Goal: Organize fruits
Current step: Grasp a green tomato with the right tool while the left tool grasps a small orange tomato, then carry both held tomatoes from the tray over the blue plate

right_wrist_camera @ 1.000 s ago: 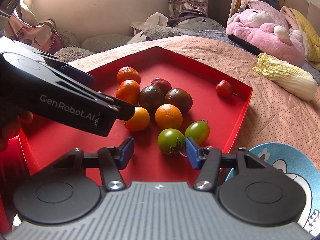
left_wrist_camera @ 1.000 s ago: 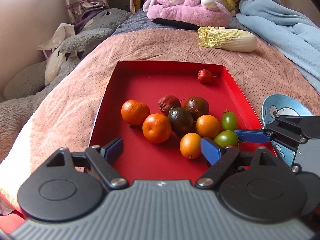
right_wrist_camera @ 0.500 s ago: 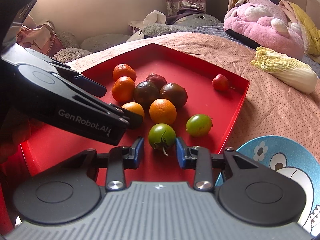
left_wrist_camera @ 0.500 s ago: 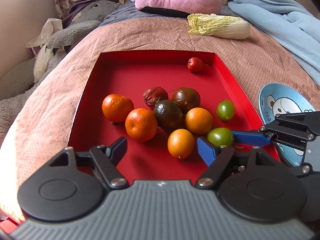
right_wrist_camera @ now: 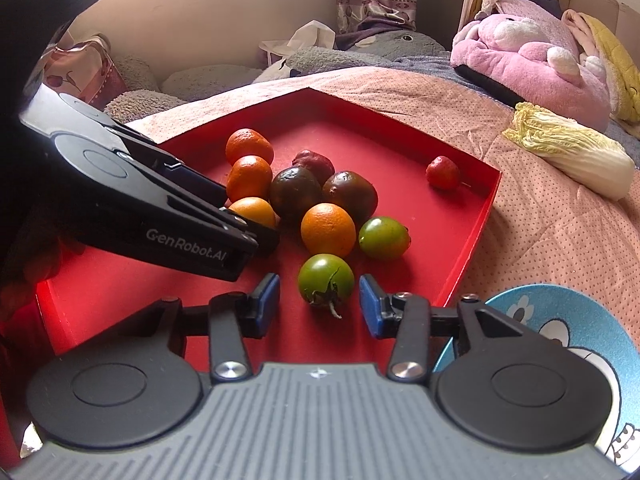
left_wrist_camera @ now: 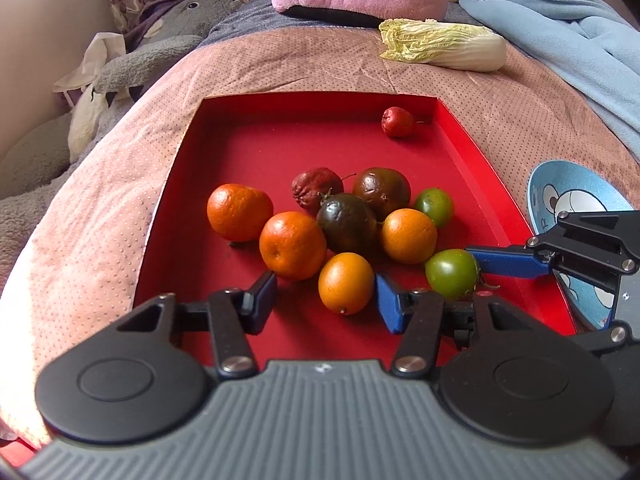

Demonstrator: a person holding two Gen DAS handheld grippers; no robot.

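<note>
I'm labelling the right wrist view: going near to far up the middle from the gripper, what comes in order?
right gripper → green tomato → orange → dark tomato → far wall of the red tray → pink bedspread

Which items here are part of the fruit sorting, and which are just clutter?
Job:
red tray
oranges
green tomatoes
dark tomatoes
small red fruit
blue bowl, probably
left gripper, right gripper, both open

Clutter:
napa cabbage
pink plush
grey plush
blue blanket
</note>
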